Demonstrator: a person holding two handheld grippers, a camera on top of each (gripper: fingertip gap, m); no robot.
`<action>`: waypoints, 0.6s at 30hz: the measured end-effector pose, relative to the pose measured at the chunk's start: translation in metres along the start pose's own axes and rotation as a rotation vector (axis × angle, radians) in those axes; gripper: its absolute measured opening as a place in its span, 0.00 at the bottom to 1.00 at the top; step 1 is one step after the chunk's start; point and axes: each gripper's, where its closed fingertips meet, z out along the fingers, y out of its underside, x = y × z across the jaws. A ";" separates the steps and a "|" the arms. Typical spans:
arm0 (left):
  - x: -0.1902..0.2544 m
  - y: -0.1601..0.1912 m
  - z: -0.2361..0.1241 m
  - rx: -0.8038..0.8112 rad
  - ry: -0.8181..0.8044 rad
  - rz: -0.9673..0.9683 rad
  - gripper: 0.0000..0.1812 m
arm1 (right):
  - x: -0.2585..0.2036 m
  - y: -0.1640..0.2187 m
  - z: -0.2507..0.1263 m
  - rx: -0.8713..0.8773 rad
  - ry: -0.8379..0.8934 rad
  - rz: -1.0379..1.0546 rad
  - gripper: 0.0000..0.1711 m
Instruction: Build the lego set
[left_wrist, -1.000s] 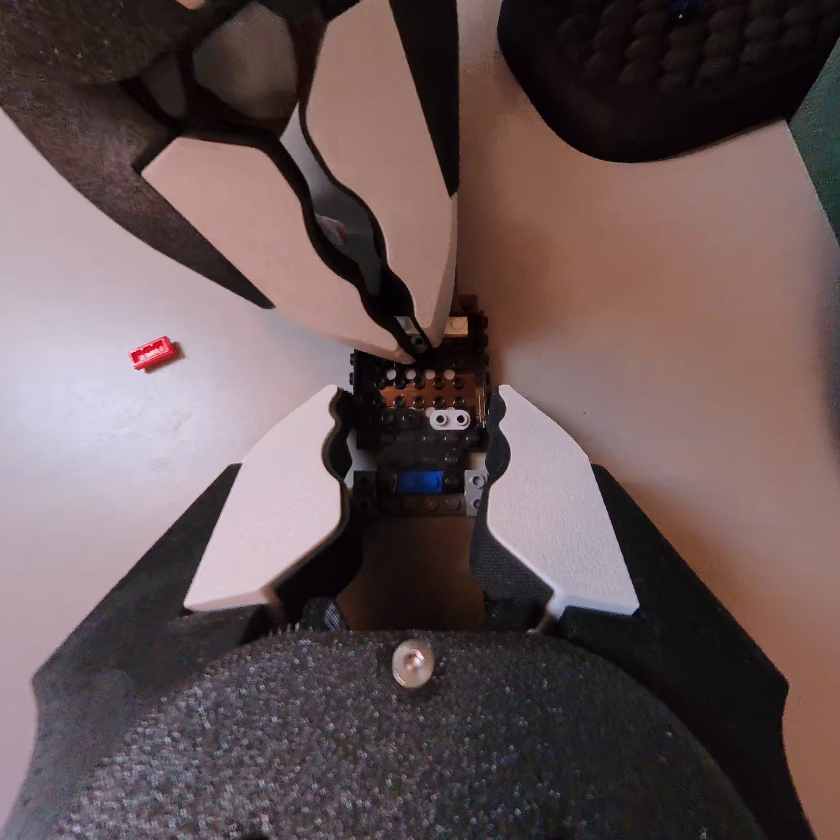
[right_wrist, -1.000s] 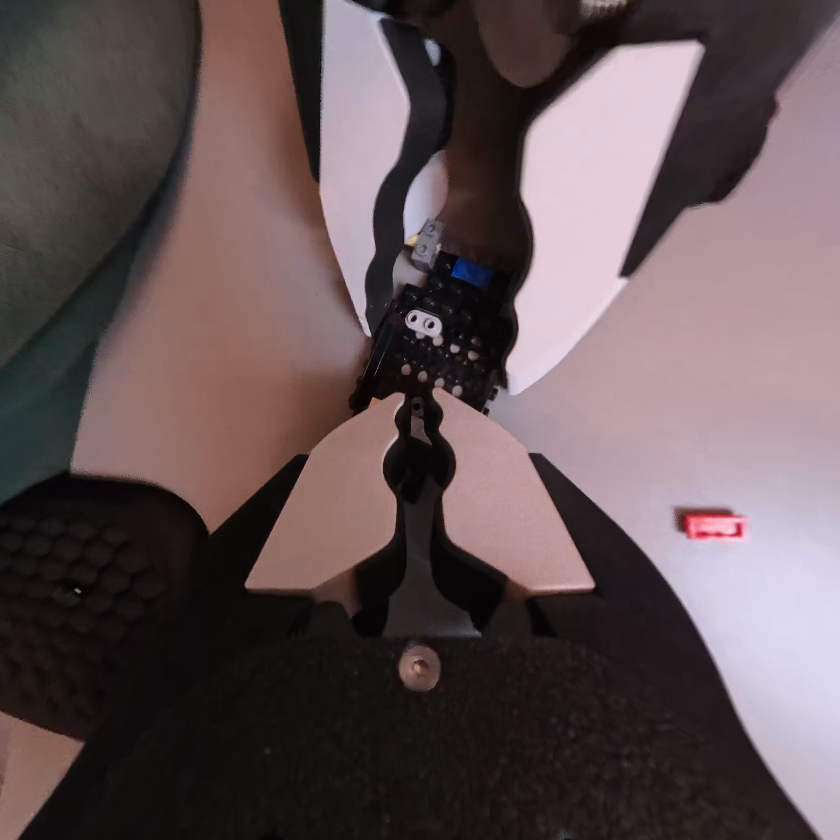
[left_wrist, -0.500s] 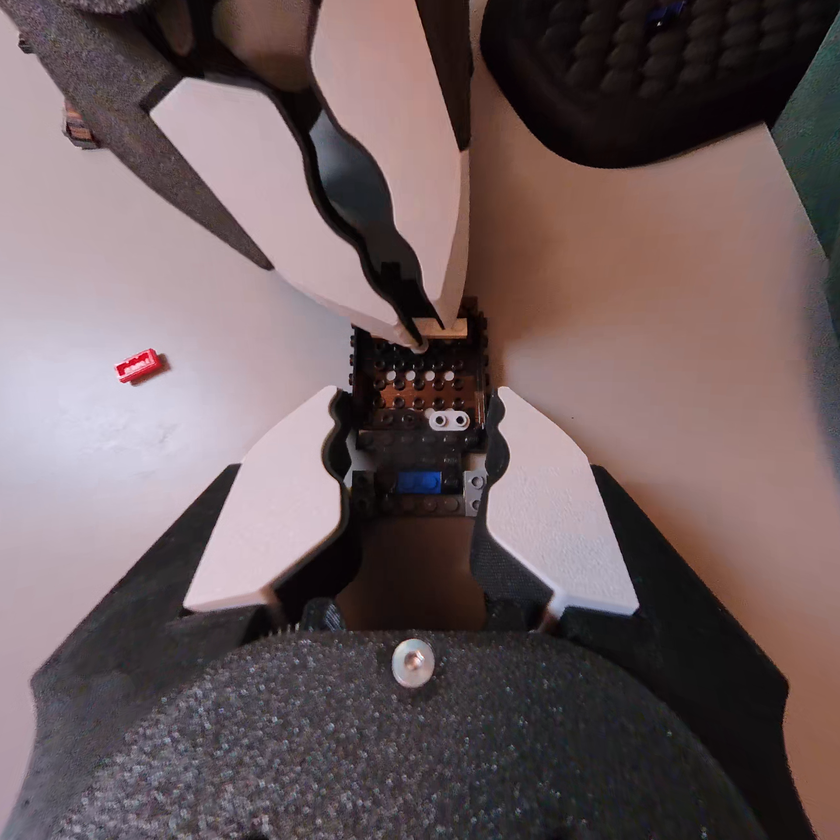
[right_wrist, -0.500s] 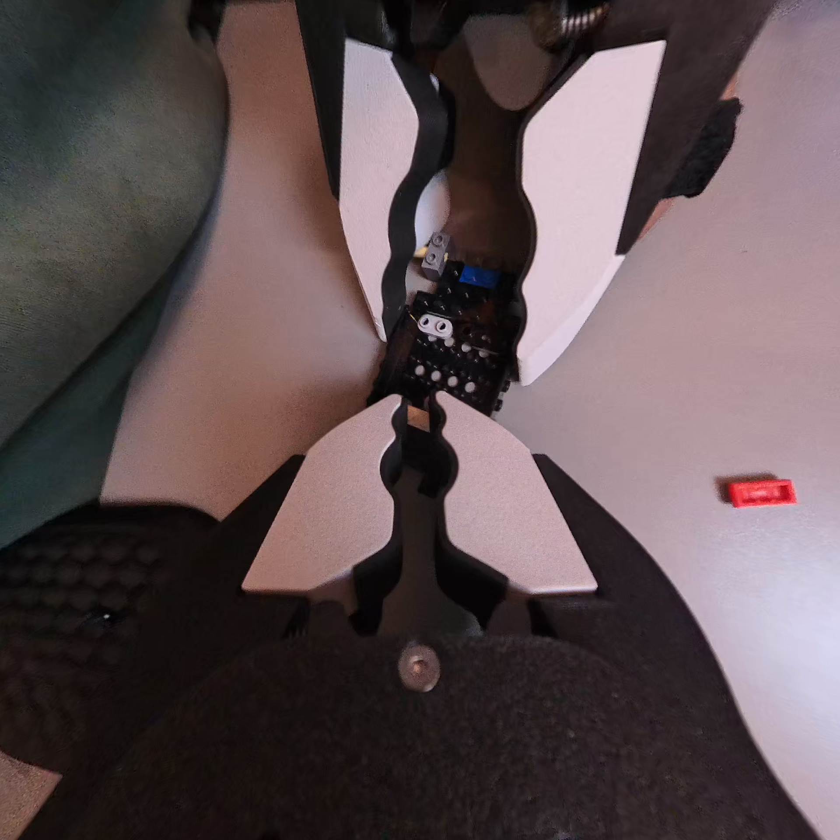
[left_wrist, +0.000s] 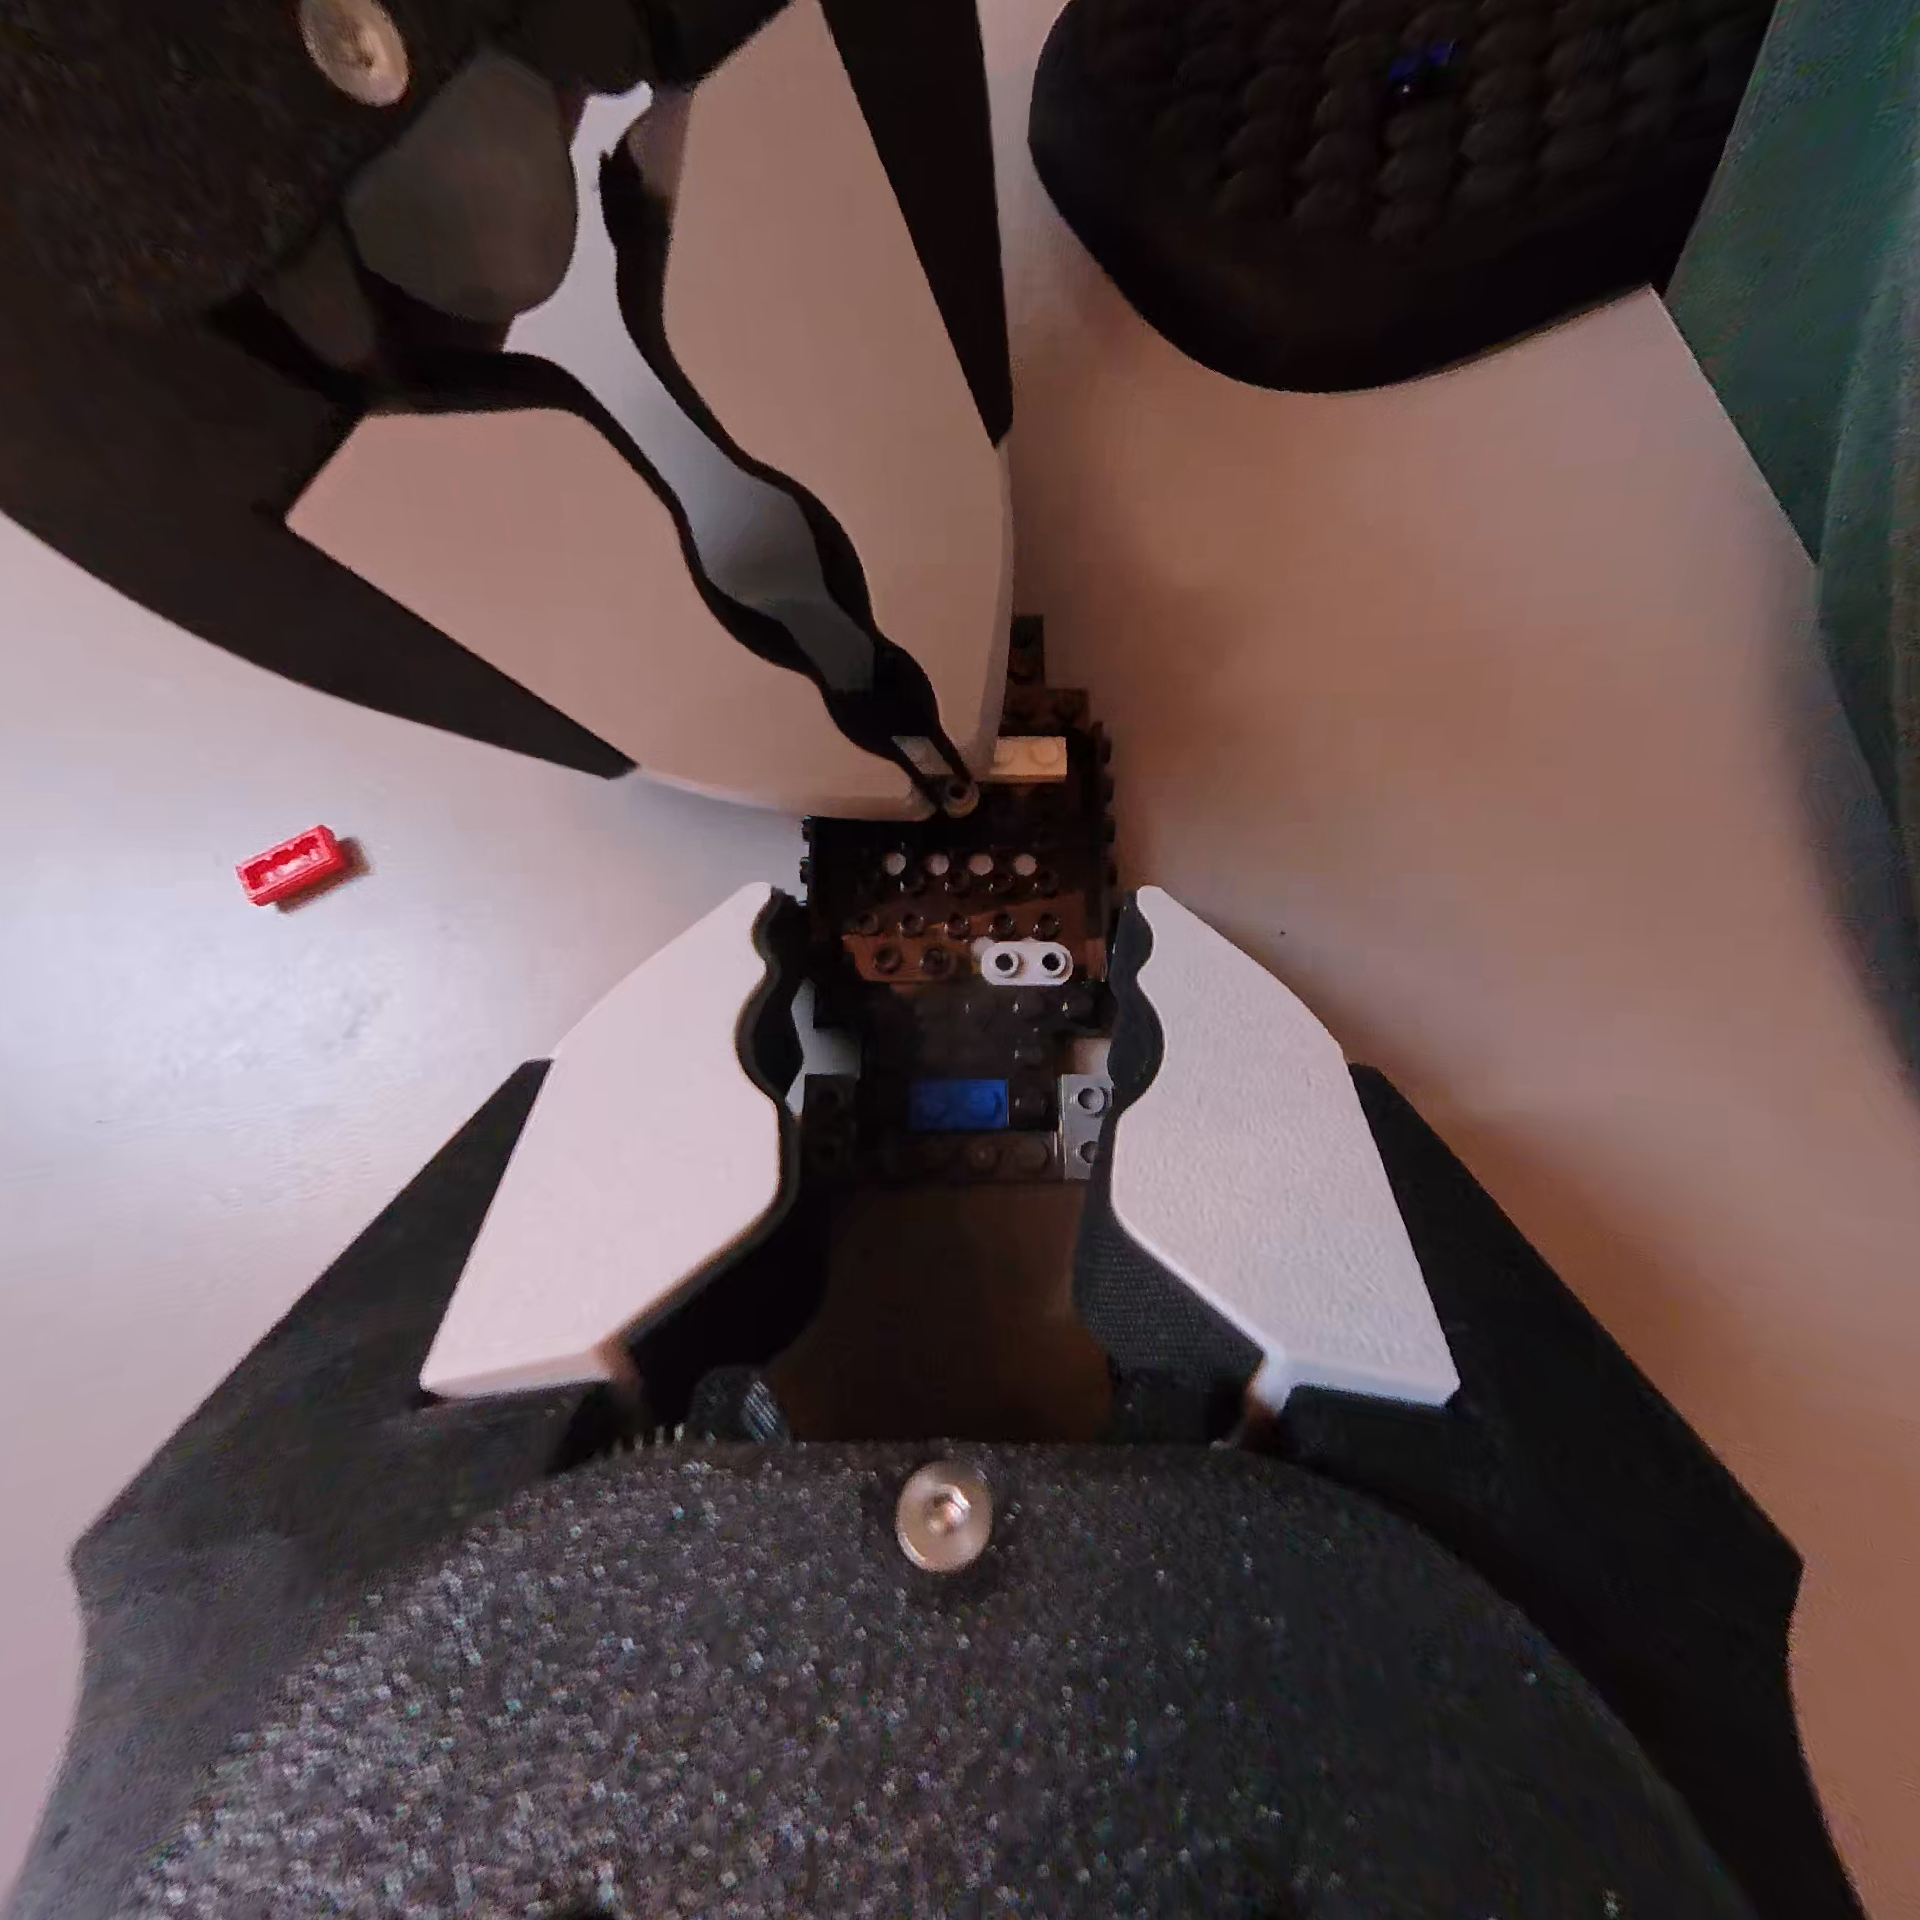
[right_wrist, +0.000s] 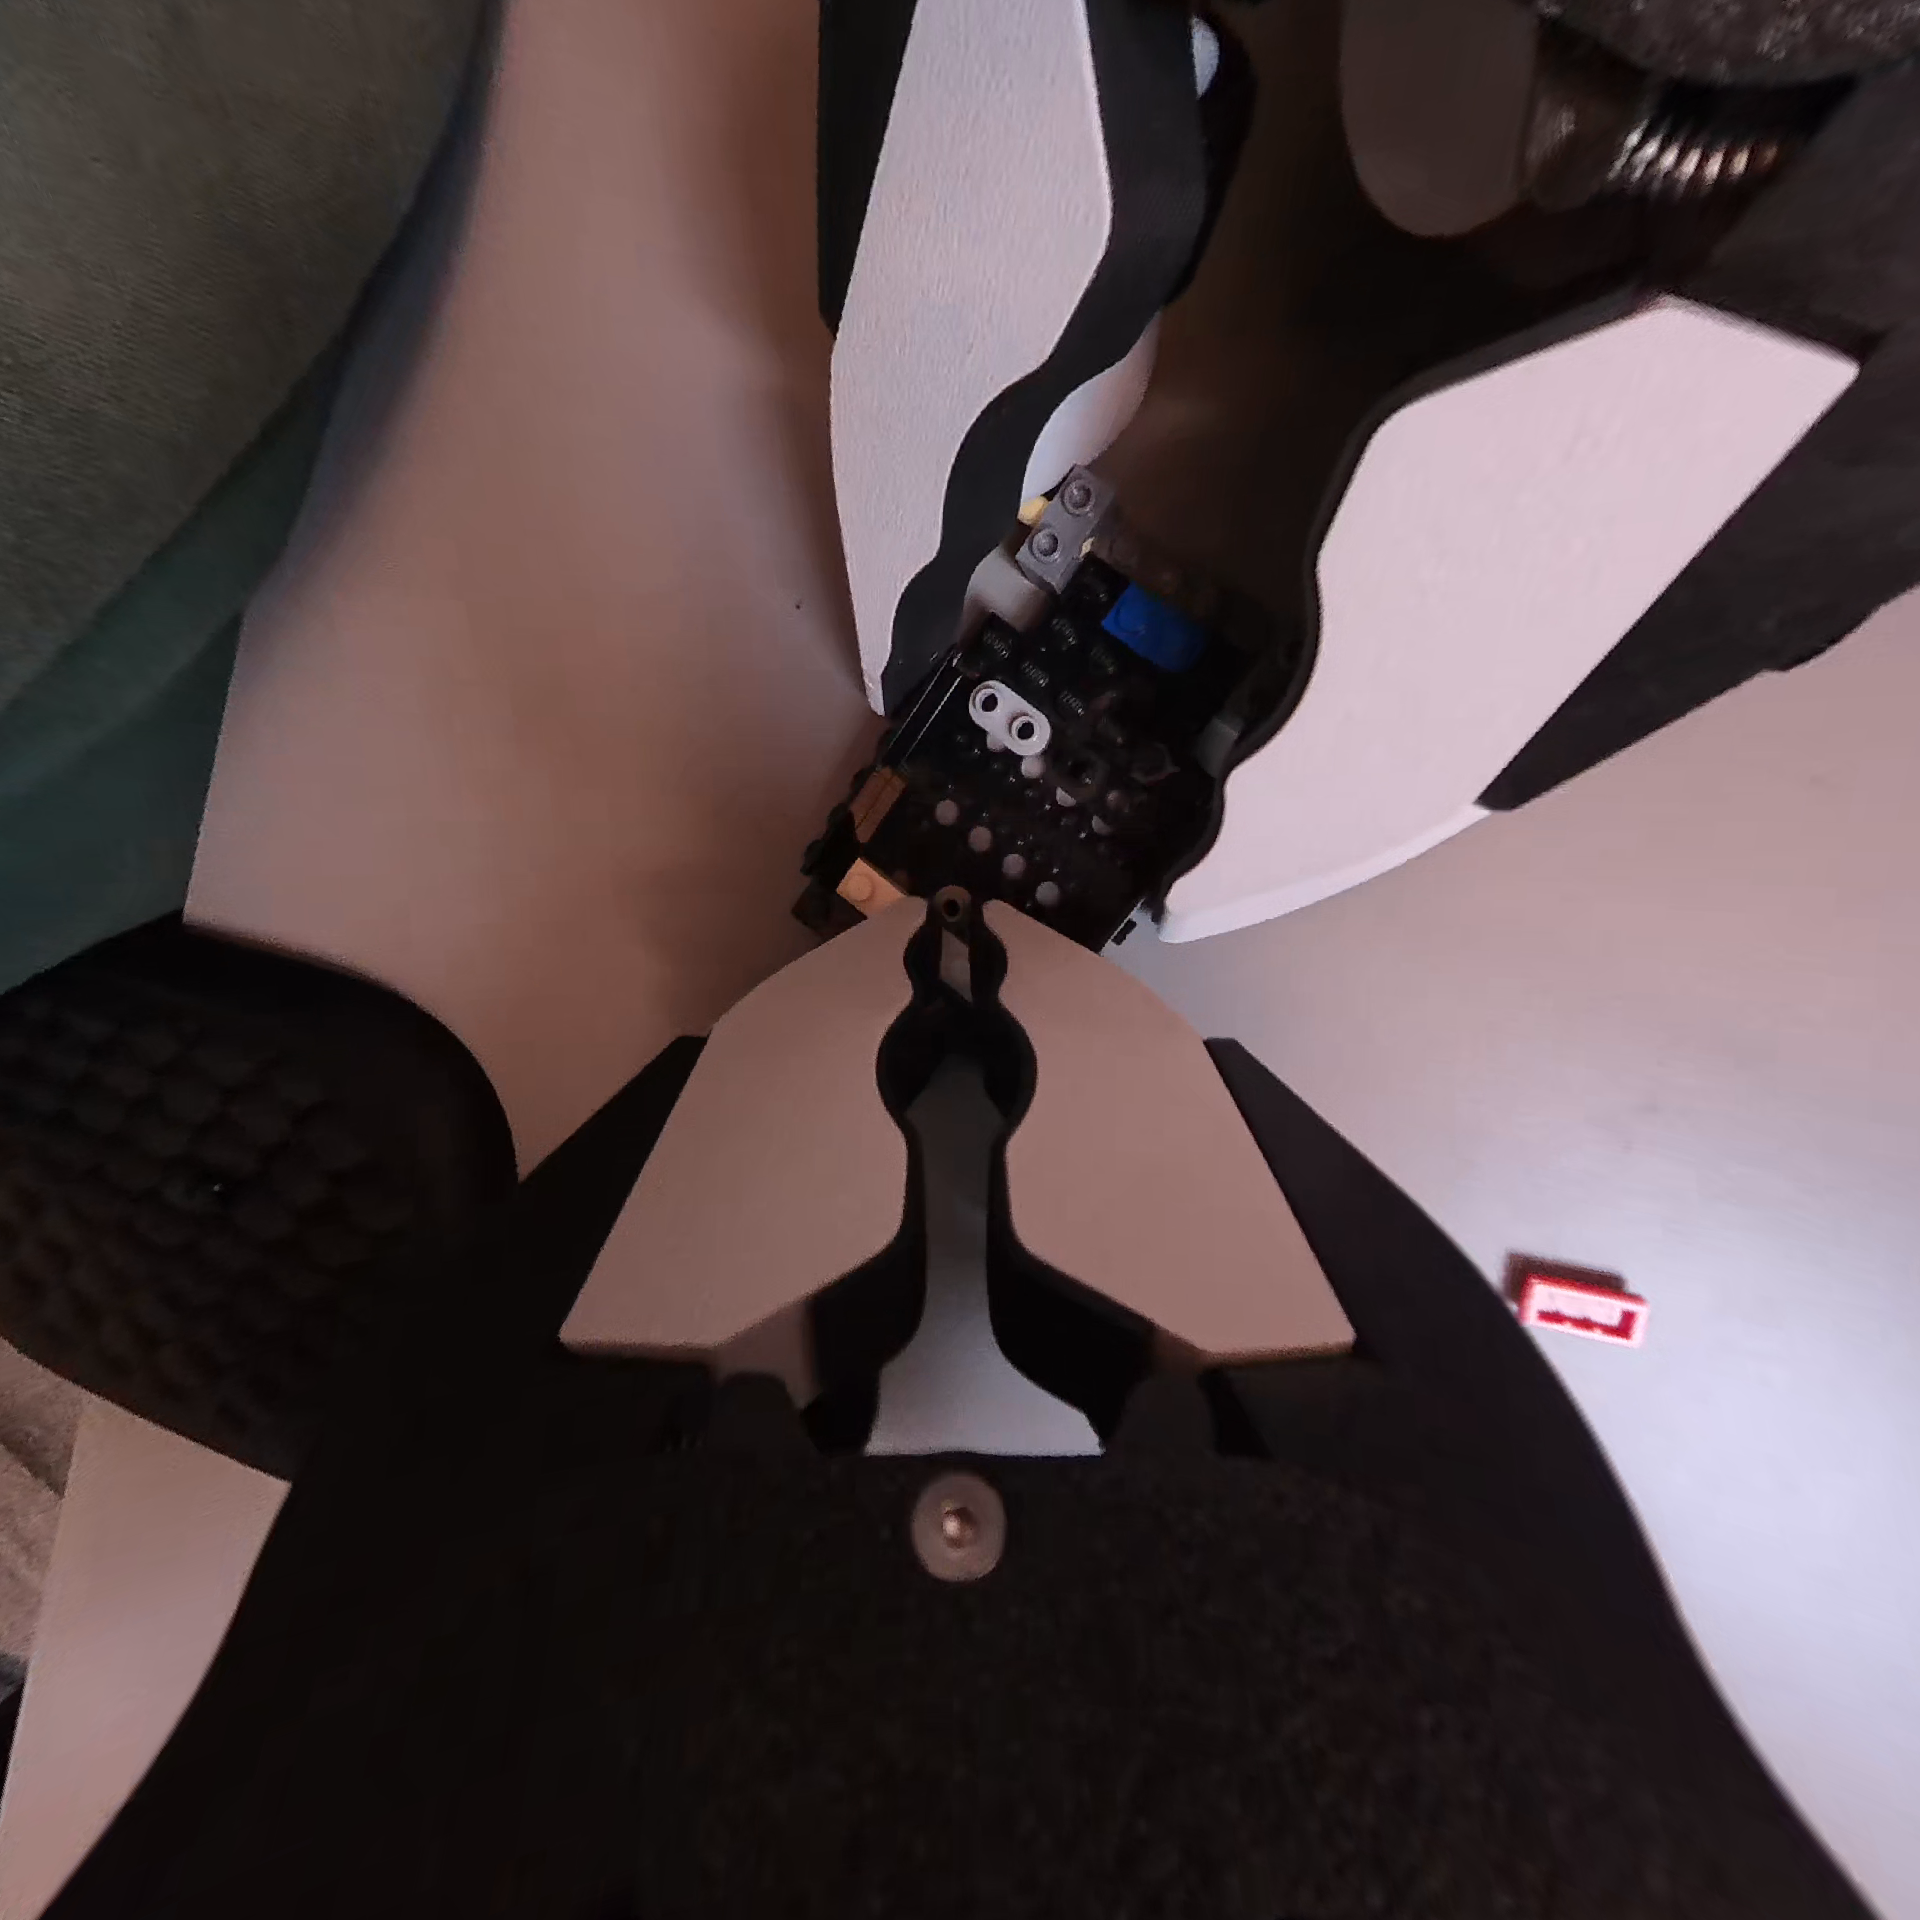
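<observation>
Left gripper (left_wrist: 945, 1039) jaws clamp black studded toy-brick assembly (left_wrist: 956, 935), frame centre; right gripper (right_wrist: 954, 920) jaws pinch tiny dark piece (right_wrist: 951, 906) at its edge.

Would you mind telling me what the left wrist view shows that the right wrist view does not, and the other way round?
Only the left wrist view shows the left gripper from behind, fingers clamped on the sides of the black brick assembly, and the white plate at the assembly's far end. Only the right wrist view shows the tan stud piece at the assembly's near corner and the right gripper from behind, shut on a small dark piece. Both share the assembly, its blue brick, the white two-hole piece, the red brick lying apart on the table, and the black mesh object.
</observation>
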 end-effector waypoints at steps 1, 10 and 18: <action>0.000 0.000 0.000 0.001 0.002 0.002 0.32 | 0.000 0.000 0.000 -0.009 -0.003 -0.015 0.03; 0.000 0.000 0.000 0.016 0.015 0.010 0.32 | -0.001 -0.003 0.002 0.032 -0.021 0.009 0.05; 0.000 0.000 0.001 0.016 0.013 0.006 0.32 | -0.001 -0.003 0.002 0.059 -0.066 0.080 0.03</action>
